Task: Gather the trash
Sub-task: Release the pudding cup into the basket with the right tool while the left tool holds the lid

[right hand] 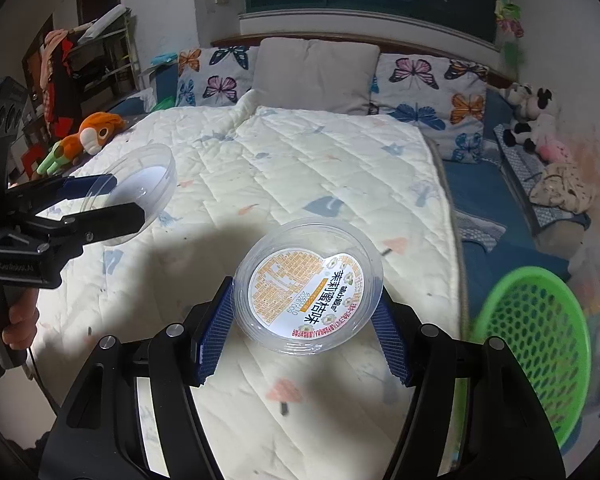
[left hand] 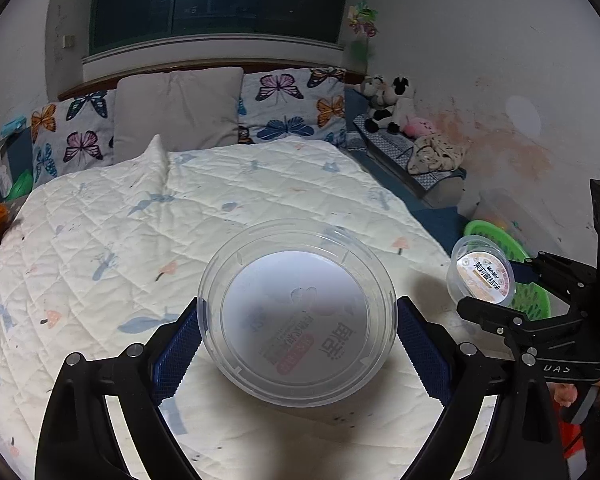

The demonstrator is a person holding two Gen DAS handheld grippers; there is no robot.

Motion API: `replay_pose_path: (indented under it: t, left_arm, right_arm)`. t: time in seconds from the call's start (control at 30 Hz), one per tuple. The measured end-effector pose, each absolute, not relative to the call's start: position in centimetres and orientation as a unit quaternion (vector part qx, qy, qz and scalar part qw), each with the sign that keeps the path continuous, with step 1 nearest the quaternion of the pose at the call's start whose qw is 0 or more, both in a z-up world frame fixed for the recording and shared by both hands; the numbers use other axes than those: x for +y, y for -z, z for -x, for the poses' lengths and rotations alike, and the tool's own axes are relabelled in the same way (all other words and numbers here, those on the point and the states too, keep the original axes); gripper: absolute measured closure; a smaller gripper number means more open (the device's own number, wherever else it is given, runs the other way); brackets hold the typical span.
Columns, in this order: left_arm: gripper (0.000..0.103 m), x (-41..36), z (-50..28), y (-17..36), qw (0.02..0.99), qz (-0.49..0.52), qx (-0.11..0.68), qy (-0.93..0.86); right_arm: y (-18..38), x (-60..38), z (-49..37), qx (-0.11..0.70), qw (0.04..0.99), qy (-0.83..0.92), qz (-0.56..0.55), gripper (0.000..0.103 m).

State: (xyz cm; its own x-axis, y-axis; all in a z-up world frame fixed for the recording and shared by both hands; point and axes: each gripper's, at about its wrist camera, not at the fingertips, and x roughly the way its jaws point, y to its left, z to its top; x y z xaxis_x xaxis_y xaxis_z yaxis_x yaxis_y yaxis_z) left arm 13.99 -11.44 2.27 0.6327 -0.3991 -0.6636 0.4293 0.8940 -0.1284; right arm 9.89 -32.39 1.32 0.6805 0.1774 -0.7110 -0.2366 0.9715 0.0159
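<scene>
Clear plastic cups (left hand: pixel 296 312) (right hand: pixel 308 284), both apparently empty, sit gripped between each gripper's fingers (left hand: pixel 180 348) (right hand: pixel 214 340).

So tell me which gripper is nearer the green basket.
Right. The right gripper, clamped on a labelled plastic cup, is beside the green basket. The left gripper, gripping a larger clear tub, is farther over the bed.

Bed (right hand: pixel 476 216) across the frame's middle, under a white quilted blanket (right hand: pixel 300 184). Butterfly pillows (right hand: pixel 428 100) and grey cushion (right hand: pixel 316 68) along the top; orange plush toy (right hand: pixel 96 132) at left.
</scene>
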Motion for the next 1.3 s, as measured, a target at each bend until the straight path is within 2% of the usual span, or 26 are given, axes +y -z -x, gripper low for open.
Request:
replay_pose_path:
  t: [0.77,1.3]
  left_arm:
    - [0.013,-22.8,-12.6,-3.1,0.876,-0.055,0.364,0.312]
    - [0.013,-31.6,-12.2,-3.4,0.851,-0.092,0.367,0.364]
  right_arm:
    - [-1.0,-46.4,-4.0,0.388,0.921,0.017,-0.012,0.037]
    - [2.0,-54.1,-2.5,0.414,0.903,0.090,-0.070,0.034]
